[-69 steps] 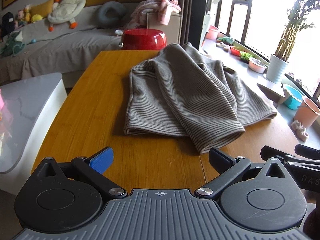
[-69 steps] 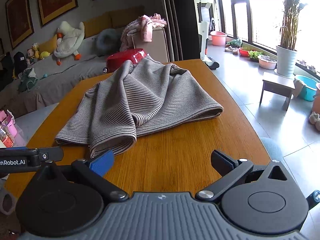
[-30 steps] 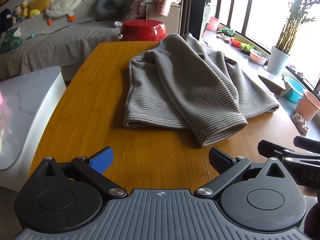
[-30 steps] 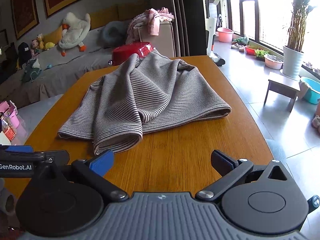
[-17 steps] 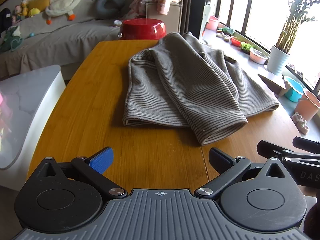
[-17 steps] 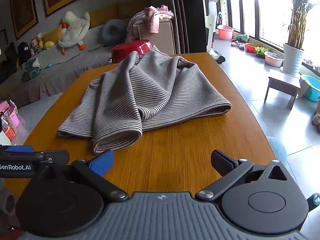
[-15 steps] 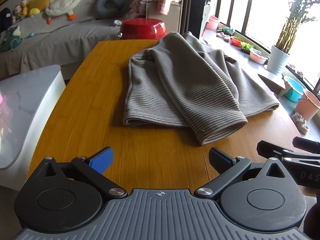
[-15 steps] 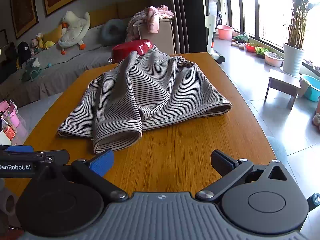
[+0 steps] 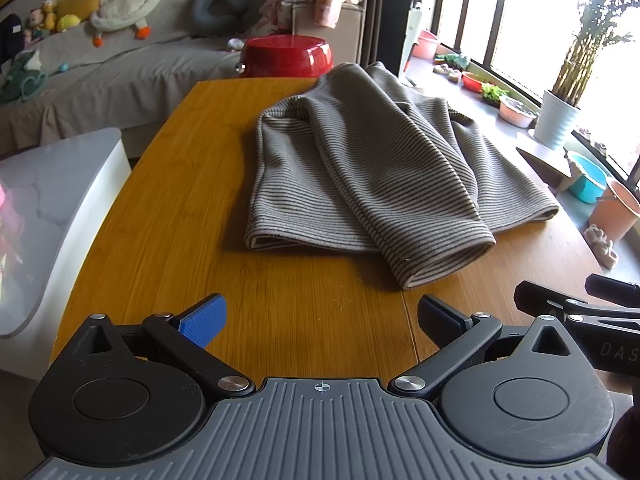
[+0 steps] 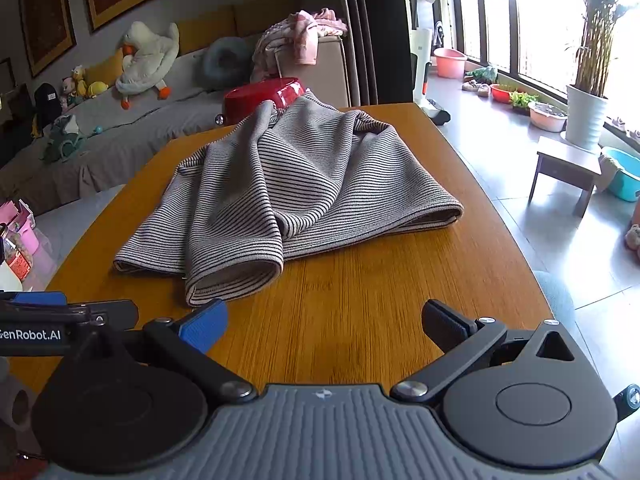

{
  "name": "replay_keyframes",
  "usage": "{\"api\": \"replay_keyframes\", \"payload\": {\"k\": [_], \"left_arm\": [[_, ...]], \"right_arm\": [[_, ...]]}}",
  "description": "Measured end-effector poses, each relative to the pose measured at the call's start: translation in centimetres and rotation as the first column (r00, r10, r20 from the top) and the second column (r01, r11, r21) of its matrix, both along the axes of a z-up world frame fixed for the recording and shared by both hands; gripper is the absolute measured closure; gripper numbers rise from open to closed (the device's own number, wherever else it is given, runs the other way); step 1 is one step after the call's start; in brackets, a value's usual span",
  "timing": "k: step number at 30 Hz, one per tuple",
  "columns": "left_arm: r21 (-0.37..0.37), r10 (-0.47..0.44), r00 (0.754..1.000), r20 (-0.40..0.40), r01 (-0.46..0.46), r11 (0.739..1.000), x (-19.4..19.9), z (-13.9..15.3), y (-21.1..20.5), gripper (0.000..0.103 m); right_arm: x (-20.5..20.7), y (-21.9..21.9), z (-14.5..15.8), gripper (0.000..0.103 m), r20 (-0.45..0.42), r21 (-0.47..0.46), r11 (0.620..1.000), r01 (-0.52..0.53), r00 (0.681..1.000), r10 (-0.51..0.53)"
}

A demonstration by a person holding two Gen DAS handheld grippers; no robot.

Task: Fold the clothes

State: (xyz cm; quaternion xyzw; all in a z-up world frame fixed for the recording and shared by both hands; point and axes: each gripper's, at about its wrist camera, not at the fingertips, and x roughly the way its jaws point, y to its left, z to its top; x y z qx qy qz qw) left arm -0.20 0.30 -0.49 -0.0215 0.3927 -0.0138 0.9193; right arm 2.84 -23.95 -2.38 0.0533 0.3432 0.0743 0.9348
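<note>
A grey striped garment (image 9: 360, 176) lies loosely folded on the wooden table (image 9: 168, 208), one sleeve draped across its front. It also shows in the right wrist view (image 10: 288, 192). My left gripper (image 9: 320, 316) is open and empty, hovering above the table's near edge, short of the garment. My right gripper (image 10: 324, 320) is open and empty, also at the near edge, just right of the sleeve cuff (image 10: 232, 276). Part of the right gripper shows in the left wrist view (image 9: 580, 308), and part of the left gripper in the right wrist view (image 10: 60, 320).
A red bowl-shaped tub (image 9: 288, 56) stands behind the table's far edge. A sofa with plush toys (image 9: 124, 4) is beyond. A white marble side table (image 9: 52, 184) is on the left. A small stool (image 10: 568, 168), plant pot (image 10: 586, 120) and basins stand by the window on the right.
Both grippers have edged slightly forward and tilted down toward the garment since the earliest frames. In the last half second nothing has visibly moved. The garment lies as before.
</note>
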Motion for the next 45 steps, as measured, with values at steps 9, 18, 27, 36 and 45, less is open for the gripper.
{"api": "replay_keyframes", "payload": {"k": [9,18,27,36,45], "left_arm": [[-0.001,0.008,1.000,-0.001,-0.008,1.000,0.3,0.1,0.3,0.000],[-0.025,0.008,1.000,0.010,-0.008,1.000,1.4,0.5,1.0,0.000],[-0.090,-0.090,0.994,0.062,0.096,0.991,5.6,1.7,1.7,0.000],[-0.158,-0.164,0.984,0.072,0.174,0.972,12.7,0.6,1.2,0.000],[-0.188,-0.155,0.987,0.029,0.158,0.969,16.7,-3.5,1.6,0.000]], "right_arm": [[0.2,0.0,-0.1,0.000,-0.004,0.001,1.000,-0.001,1.000,0.001],[1.2,-0.2,0.0,0.000,-0.019,-0.004,0.999,-0.035,0.999,0.035],[7.7,-4.2,2.1,0.000,0.020,0.270,0.957,-0.111,0.994,0.110],[15.1,-3.7,-0.3,0.000,-0.019,0.314,0.941,-0.125,0.990,0.138],[17.2,-3.1,-2.6,0.000,-0.031,0.314,0.947,-0.073,0.996,0.087]]}}
